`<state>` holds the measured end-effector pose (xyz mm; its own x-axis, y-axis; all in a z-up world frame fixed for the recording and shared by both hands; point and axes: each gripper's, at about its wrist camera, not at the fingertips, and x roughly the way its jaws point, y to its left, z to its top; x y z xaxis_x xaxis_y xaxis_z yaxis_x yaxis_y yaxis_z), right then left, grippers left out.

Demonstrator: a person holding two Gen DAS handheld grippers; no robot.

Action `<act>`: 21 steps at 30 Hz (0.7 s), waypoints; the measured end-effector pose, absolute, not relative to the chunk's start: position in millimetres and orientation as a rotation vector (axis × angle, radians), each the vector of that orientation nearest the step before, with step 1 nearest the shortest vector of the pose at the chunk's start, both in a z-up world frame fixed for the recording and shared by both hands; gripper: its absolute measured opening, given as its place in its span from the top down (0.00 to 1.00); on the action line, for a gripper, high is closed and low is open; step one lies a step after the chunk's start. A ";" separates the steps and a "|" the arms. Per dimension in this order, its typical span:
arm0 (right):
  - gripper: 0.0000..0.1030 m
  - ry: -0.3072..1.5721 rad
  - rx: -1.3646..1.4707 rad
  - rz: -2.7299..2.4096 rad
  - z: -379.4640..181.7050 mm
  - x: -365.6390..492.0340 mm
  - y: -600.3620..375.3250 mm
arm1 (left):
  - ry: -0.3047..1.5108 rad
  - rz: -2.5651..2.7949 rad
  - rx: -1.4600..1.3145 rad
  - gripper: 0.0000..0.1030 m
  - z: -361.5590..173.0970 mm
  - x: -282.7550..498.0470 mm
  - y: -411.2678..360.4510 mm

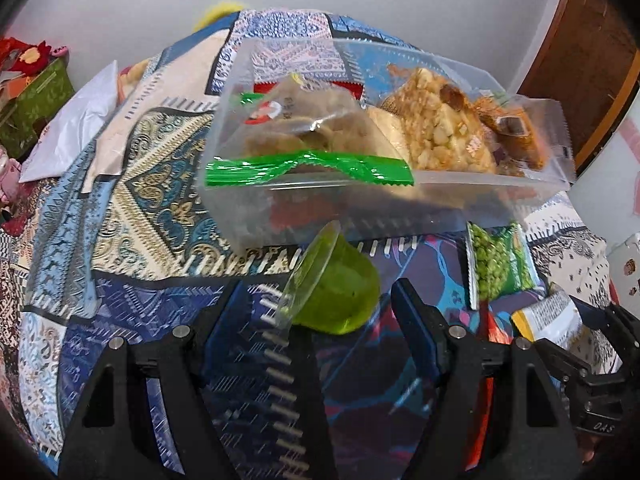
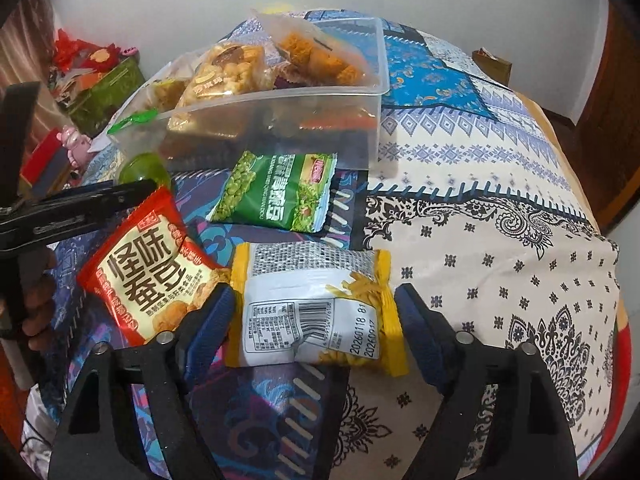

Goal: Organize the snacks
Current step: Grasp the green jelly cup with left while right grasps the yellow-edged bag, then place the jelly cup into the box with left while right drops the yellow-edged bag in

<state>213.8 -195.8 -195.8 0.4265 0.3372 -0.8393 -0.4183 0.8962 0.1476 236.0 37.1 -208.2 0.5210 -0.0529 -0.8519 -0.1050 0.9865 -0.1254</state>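
Snacks crowd the clear tub (image 2: 280, 96); both open tools straddle a jelly cup (image 1: 340, 292) and yellow packet (image 2: 316, 308), red packet (image 2: 148, 264) alongside.

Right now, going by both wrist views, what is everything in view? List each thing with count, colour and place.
clear tub: 1, transparent, far side of the cloth, holding several wrapped snacks
jelly cup: 1, green, lying tipped before the tub, between the left fingers
pea packet: 1, green, flat before the tub
red packet: 1, red and cream, left of the yellow packet
yellow packet: 1, yellow and white, back side up, between the right fingers
tablecloth: 1, blue and cream patchwork, covering the table
left gripper: 1, black with blue pads, open around the jelly cup
right gripper: 1, same, open around the yellow packet
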 end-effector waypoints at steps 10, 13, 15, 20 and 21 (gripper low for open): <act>0.50 1.011 -0.077 0.478 -192.6 211.3 -202.5 | 1.014 0.023 -0.178 0.50 -219.5 241.0 34.7; 0.52 1.012 -0.062 0.476 -190.2 211.3 -205.2 | 1.003 0.013 -0.164 0.53 -215.6 234.3 33.7; 0.54 1.010 -0.048 0.475 -187.7 210.9 -208.2 | 0.998 0.011 -0.168 0.55 -211.7 229.0 35.0; 0.63 0.989 -0.018 0.475 -175.5 211.4 -214.2 | 0.978 0.011 -0.181 0.59 -200.6 216.6 40.9; 0.64 0.982 -0.021 0.473 -173.2 211.5 -213.9 | 0.973 0.011 -0.183 0.60 -197.9 214.4 42.1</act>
